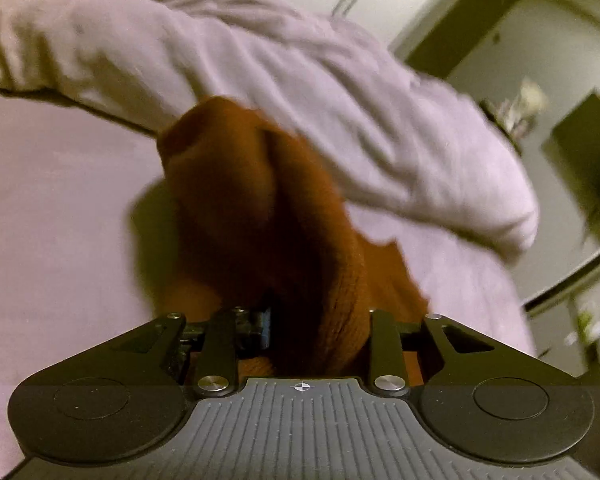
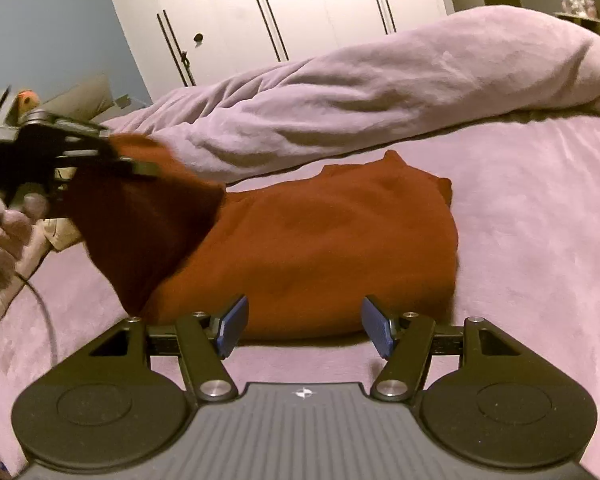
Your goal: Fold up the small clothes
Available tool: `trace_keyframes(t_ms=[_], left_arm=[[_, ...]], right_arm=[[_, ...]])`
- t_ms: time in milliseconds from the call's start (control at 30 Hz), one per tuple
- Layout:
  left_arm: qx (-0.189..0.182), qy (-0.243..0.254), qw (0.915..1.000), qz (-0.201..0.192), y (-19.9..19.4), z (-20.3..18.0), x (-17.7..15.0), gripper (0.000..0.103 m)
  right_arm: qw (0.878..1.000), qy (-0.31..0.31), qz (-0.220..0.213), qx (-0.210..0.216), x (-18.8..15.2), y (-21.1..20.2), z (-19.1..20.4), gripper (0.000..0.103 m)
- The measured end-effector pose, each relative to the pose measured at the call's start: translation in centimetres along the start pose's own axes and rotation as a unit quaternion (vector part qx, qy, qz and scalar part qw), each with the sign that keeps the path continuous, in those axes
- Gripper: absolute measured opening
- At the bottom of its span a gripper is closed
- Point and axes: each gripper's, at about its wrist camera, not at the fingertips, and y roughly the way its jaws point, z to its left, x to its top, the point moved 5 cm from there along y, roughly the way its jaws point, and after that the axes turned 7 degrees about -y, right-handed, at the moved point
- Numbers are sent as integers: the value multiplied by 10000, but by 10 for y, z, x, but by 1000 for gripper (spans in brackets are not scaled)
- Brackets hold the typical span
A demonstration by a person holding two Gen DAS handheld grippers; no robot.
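Observation:
A rust-orange garment point(image 2: 320, 240) lies flat on the pink bed sheet point(image 2: 540, 220). Its left end is raised off the bed, with my left gripper point(image 2: 140, 168) shut on that cloth and a hand point(image 2: 8, 216) holding the tool. In the left wrist view the garment point(image 1: 260, 208) hangs down from my left gripper point(image 1: 316, 328); the cloth fills the jaws and hides the right finger. My right gripper point(image 2: 304, 324) stands open just short of the garment's near edge, its blue pads point(image 2: 232, 324) wide apart with nothing between them.
A rolled lilac duvet point(image 2: 340, 92) lies across the bed right behind the garment, and shows in the left wrist view too as the duvet point(image 1: 260, 60). White wardrobe doors point(image 2: 260, 8) stand beyond. A dark cable point(image 2: 44, 312) trails over the sheet at the left.

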Motion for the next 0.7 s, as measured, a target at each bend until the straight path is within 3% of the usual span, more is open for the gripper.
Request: trace_keyframes(t_ms=[33, 100, 167, 233, 333, 400, 500, 600, 700], left_arm=[[21, 30, 9999, 104, 13, -3, -10, 38], [24, -90, 9994, 322, 35, 0, -28, 53], [-129, -93, 9988, 465, 38, -1, -37, 54], [-359, -165, 9982, 452, 20, -2, -38, 62], [-614, -199, 9979, 105, -23, 3, -30, 71], [-426, -152, 9985, -314, -46, 13, -23, 80], [246, -172, 9980, -560, -52, 38, -19, 81], [620, -336, 9971, -284, -31, 58, -30, 80], [611, -168, 9968, 481, 9, 58, -59, 83]], right_arm=[[10000, 5, -13, 10, 0, -1, 0, 63], [10000, -32, -27, -9, 1, -5, -1, 63], [10000, -80, -42, -21, 2, -8, -4, 65], [9999, -112, -57, -91, 3, -11, -9, 65], [9998, -41, -66, -164, 1, -13, -19, 65], [9998, 104, -30, -179, -2, -9, -24, 65], [9994, 299, 65, -167, -7, 0, -26, 65], [9992, 273, 186, -214, -11, 7, -19, 65], [9988, 166, 331, -333, -13, 12, -15, 65]])
